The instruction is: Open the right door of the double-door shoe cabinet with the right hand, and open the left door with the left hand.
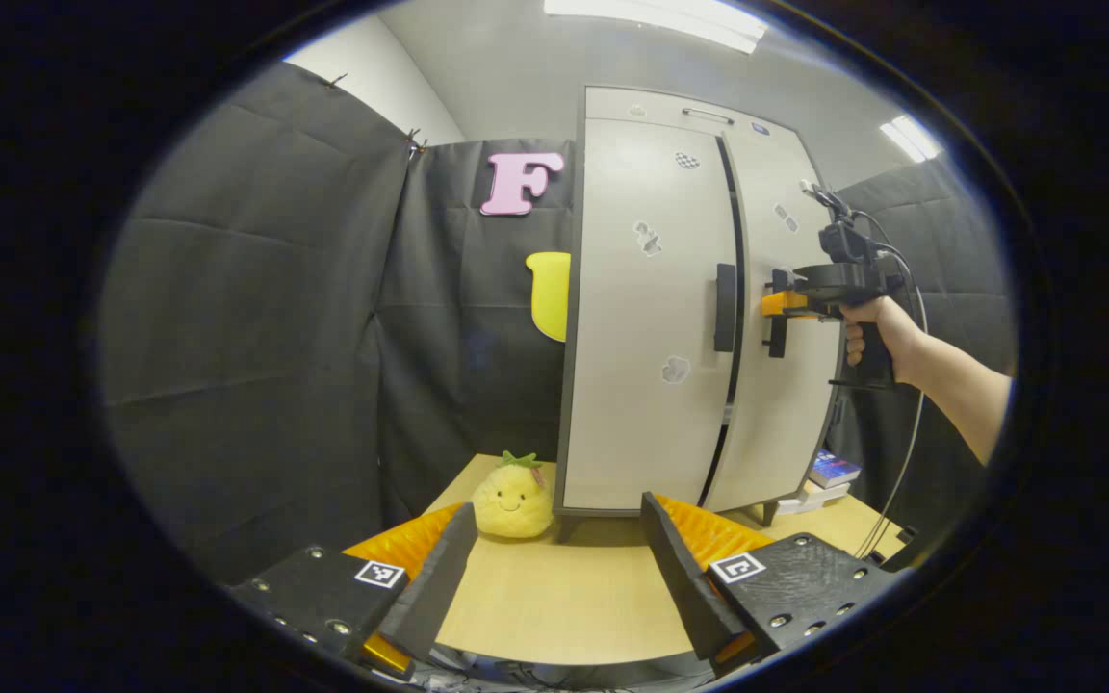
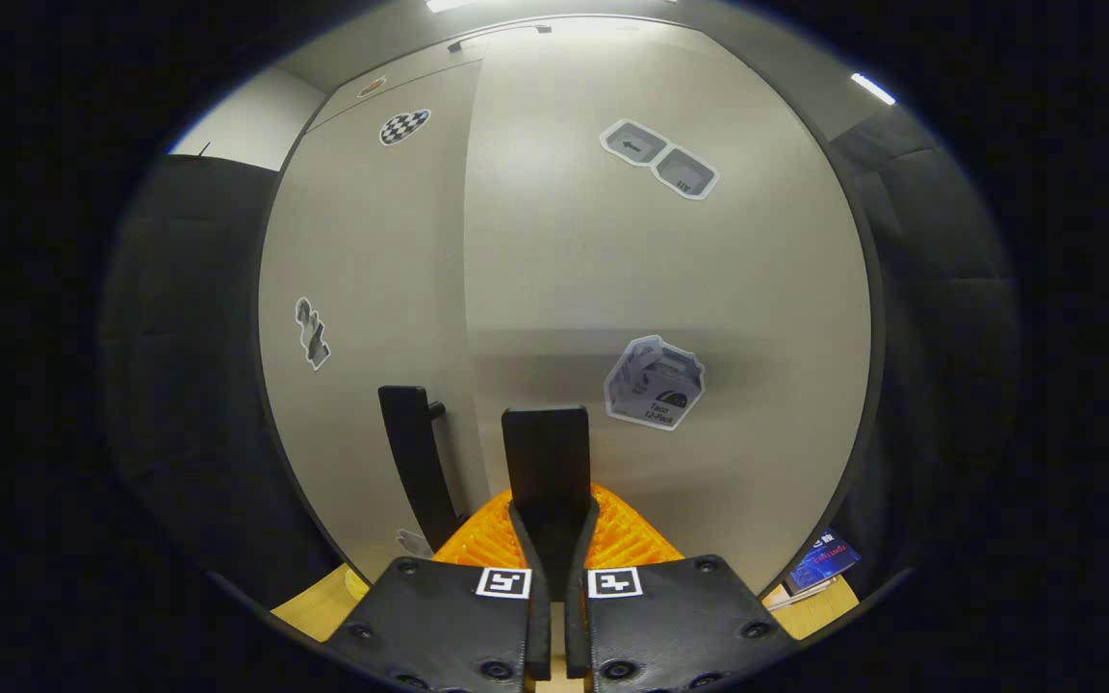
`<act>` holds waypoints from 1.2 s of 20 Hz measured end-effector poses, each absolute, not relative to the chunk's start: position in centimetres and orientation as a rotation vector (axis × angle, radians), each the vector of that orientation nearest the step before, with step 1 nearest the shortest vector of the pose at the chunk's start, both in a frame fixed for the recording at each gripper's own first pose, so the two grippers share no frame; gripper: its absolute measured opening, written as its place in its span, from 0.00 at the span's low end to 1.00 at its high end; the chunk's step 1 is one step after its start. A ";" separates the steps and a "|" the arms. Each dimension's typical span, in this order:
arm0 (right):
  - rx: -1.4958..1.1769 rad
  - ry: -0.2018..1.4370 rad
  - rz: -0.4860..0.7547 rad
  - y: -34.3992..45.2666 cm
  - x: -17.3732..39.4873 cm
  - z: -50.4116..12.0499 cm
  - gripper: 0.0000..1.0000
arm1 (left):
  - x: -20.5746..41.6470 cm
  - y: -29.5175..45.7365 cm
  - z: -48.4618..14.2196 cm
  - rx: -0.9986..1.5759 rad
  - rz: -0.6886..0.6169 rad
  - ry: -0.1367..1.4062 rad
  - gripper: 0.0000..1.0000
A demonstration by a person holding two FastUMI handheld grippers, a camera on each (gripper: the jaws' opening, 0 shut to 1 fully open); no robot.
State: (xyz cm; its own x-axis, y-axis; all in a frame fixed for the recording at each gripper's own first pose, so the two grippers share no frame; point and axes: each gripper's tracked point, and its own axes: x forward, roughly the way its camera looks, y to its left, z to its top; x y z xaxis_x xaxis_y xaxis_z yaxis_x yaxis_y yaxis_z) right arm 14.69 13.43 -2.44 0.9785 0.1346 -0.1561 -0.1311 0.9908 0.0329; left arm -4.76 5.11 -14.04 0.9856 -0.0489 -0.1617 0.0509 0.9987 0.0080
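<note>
Both doors of the shoe cabinet (image 1: 680, 318) look nearly shut; a dark gap runs between them, so opening has barely begun, if at all. Your right tool (image 2: 549, 500) is pinched on the right door handle (image 2: 545, 452); judged next step: pull it outward. Left door handle (image 1: 726, 308) sits untouched, just left of that gap. Your left tool (image 1: 559, 539) is spread wide, low over the bench (image 1: 554, 606), well short of the cabinet.

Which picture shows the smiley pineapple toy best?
The left gripper view. The pineapple toy sits whole on the wooden table, beside the shoe cabinet's left front leg. The right gripper view looks close at the cabinet doors, where the right gripper clamps the right door handle.
</note>
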 end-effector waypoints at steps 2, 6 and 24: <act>0.020 0.156 0.146 13.2 13.6 -2.4 0.07 | -5.1 4.5 -14.3 0.004 -0.058 0.173 0.98; 0.028 0.148 0.178 12.2 11.4 -2.3 0.07 | -5.7 2.9 -14.4 0.001 -0.074 0.178 0.98; 0.047 0.144 0.175 6.1 3.4 -1.6 0.07 | -6.5 -3.5 -14.4 0.012 -0.177 0.184 0.98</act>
